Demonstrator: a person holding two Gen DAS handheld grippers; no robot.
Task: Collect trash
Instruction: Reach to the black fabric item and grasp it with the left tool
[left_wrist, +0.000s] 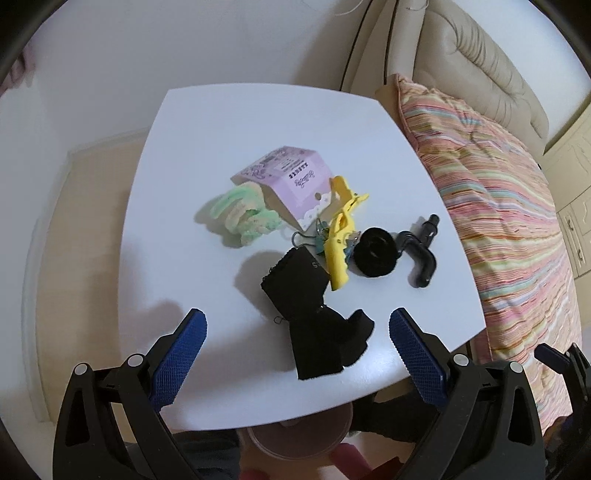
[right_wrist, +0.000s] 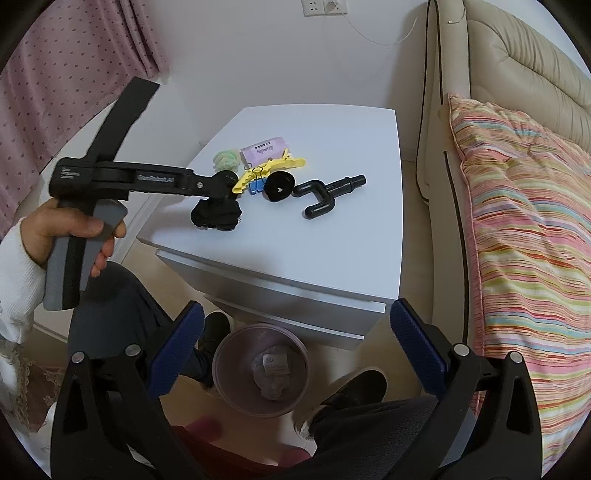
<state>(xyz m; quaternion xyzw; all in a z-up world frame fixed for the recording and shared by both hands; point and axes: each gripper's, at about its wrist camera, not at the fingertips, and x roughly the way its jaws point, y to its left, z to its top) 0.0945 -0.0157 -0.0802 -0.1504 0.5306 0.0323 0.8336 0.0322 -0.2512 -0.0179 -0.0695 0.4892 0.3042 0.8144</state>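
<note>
Between your spread left gripper (left_wrist: 297, 345) fingers lies the black cloth (left_wrist: 314, 314), ungrasped.
Your right gripper (right_wrist: 295, 349) gapes empty above the pink bin (right_wrist: 263, 369), which holds crumpled trash with a small tag; beyond the cloth, on the white table (right_wrist: 332, 243), sit a yellow clip (left_wrist: 341, 227), purple box (left_wrist: 291, 177) and black pipe (right_wrist: 327, 192).

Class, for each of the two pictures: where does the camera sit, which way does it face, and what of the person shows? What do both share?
Left wrist: on the left gripper, open, looking down at the black cloth on the white table.
Right wrist: on the right gripper, open, beyond the table's edge above the bin; shows the person's hand and shoes.
Shared: table, yellow clip, black pipe, bin.
</note>
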